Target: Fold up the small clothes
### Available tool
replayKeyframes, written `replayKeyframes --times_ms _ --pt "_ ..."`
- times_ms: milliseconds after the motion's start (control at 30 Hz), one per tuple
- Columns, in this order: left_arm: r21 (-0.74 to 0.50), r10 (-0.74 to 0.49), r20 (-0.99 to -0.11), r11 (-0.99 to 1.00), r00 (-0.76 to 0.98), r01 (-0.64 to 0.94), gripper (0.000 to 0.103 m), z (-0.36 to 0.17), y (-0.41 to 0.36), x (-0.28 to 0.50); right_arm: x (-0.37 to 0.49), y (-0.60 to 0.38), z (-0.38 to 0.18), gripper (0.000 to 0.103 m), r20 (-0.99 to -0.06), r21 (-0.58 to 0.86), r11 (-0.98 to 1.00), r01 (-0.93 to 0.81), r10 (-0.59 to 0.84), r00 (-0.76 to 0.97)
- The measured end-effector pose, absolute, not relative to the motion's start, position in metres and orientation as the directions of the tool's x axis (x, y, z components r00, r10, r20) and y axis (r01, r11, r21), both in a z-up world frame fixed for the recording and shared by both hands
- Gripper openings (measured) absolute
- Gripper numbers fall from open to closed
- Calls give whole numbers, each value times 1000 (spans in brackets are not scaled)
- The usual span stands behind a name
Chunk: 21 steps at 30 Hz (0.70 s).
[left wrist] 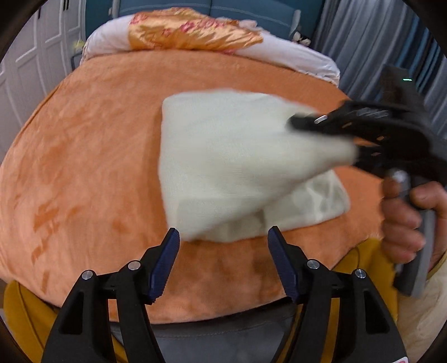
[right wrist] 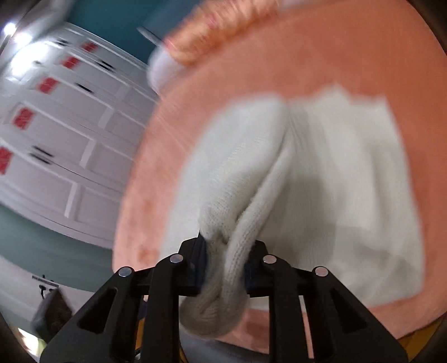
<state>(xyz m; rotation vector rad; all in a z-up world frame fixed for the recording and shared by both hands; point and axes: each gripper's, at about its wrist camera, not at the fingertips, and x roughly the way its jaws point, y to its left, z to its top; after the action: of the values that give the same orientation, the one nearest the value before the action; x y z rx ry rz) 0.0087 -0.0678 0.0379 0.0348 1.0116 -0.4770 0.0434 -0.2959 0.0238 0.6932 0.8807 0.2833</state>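
A blanket [left wrist: 111,167] is covering the bed, and a knitted garment [left wrist: 223,156] is lying on it, toward the right of the left wrist view. Behind the blanket, at the far end of the bed, a folded quilt [left wrist: 195,33] is sitting, with a headboard [left wrist: 237,11] standing behind it. Cabinet doors [left wrist: 33,55] are standing to the left of the bed and curtains [left wrist: 377,50] are hanging to the right. The left gripper [left wrist: 223,237] is hovering just before the garment's near edge, apart from it. The right gripper [right wrist: 226,259] is reaching in from the right, pinching a bunched fold of the garment and holding that part above the rest, which is lying flat beneath.
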Motion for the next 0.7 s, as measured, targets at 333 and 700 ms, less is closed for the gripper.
replayKeyframes --times_ms 333,700 --pt "-230 -415 -817 871 401 435 67 32 -109 24 -6 -398 -60 21 -752 547 774 319 286 594" --pt "-179 -322 -859 917 397 355 67 6 -123 48 -46 -399 2 27 -661 574 781 245 265 702"
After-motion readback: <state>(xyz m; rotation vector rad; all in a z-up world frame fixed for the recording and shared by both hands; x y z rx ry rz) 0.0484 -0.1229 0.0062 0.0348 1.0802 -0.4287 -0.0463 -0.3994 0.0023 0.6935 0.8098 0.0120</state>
